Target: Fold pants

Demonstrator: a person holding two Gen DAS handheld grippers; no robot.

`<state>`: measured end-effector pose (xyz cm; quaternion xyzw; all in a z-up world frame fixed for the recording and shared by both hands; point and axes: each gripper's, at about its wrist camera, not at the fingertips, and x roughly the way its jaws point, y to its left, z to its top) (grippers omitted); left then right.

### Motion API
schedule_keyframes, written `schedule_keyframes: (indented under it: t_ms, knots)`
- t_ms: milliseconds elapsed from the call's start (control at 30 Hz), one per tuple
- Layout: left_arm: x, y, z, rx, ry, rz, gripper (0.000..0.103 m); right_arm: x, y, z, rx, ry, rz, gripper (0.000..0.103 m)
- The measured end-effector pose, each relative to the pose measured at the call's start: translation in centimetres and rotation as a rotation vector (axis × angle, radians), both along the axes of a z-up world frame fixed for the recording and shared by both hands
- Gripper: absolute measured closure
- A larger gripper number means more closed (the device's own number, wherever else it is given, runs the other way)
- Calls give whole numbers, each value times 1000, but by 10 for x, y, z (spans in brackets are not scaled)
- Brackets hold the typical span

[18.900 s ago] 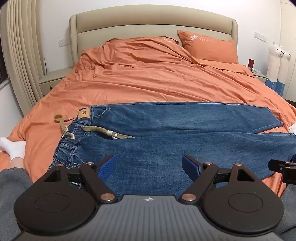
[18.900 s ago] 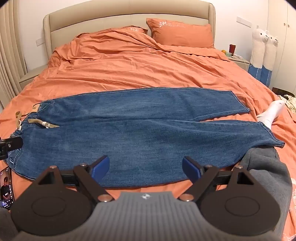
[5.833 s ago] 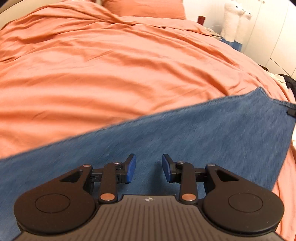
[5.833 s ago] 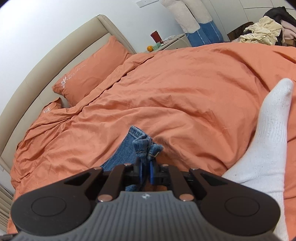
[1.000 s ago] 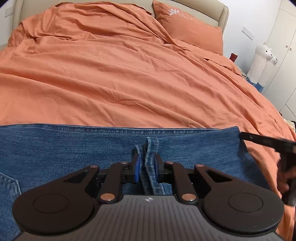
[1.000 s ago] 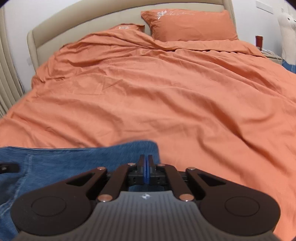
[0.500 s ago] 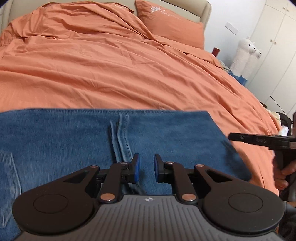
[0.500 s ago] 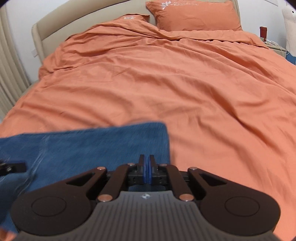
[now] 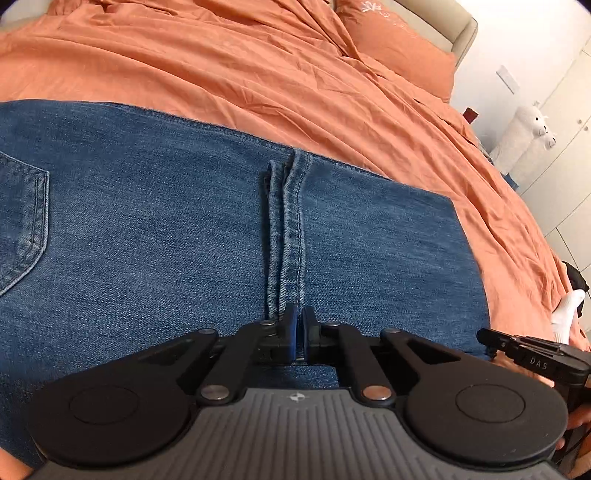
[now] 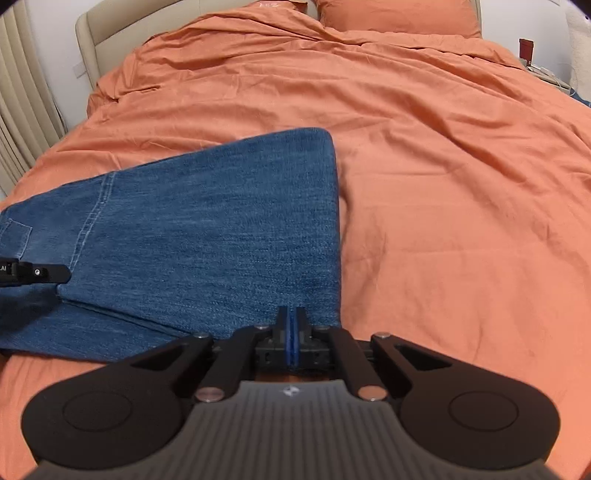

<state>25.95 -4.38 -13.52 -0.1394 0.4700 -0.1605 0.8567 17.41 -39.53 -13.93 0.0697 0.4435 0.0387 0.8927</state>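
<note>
Denim fills most of what we see: the pants [image 9: 184, 240] lie folded flat on the orange duvet [image 9: 258, 74], doubled over lengthwise with the leg hems [image 9: 288, 206] brought back onto the upper part, beside a back pocket [image 9: 22, 221] at the left edge of the left wrist view. Our left gripper [image 9: 299, 332] sits low at the near end of those hems with its blue pads drawn almost together, only a narrow gap between them; we cannot tell whether any cloth is pinched there. Our right gripper [image 10: 291, 332] has its pads pressed flat against each other at the near right corner of the folded pants [image 10: 221, 229], and no denim shows between them.

From the left wrist view the right tool [image 9: 535, 354] juts in at the right edge, carrying white letters that we read as "DAS". From the right wrist view the left tool [image 10: 33, 275] enters at the left edge, marked "LAI" as far as we can read. An orange pillow [image 9: 399, 48] with a white flower print lies against the beige headboard [image 10: 110, 33], and a white plush toy [image 9: 524, 133] stands by the wall.
</note>
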Motion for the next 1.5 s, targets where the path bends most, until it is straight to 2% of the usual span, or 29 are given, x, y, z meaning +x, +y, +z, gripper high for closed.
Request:
schedule_keyframes:
  t_ms: [100,233,333,433,500,667,833,900,967,1067,1167,1233,1400,1467,1500]
  knots:
    - [-9,1,21,29,-5,-20,89,-5,2,8,-8,-22,-25,103]
    - [-39,16,57,97,-74,-74,88,-27,18,32,33,-81,-47,100]
    - [-65,34,83,168,-106,-93,88,-46,53,49,50,-122,37,96]
    - [-87,53,103,225,-127,-92,88,-63,97,59,67,-151,141,83]
    - [-102,66,116,270,-154,-86,88,-71,128,62,88,-166,211,83]
    - [-131,98,158,347,-203,-75,88,-86,200,59,86,-180,363,78]
    - [-150,131,200,427,-279,-27,87,-91,251,39,87,-149,443,74]
    - [-150,145,209,426,-280,-10,85,-90,267,28,65,-143,467,74]
    - [-143,156,201,406,-260,-1,81,-88,280,17,23,-153,482,73]
    - [-125,170,162,338,-205,12,81,-83,293,6,-37,-170,493,73]
    - [-112,187,117,284,-173,55,81,-80,301,8,-73,-212,518,73]
    - [-103,199,90,233,-136,95,81,-82,304,13,-98,-257,536,64]
    - [-95,227,49,148,-91,176,81,-74,317,9,-183,-292,574,64]
    - [-95,238,40,114,-87,209,81,-69,322,4,-189,-272,591,71]
    - [-95,244,36,93,-81,225,81,-69,324,1,-188,-260,593,84]
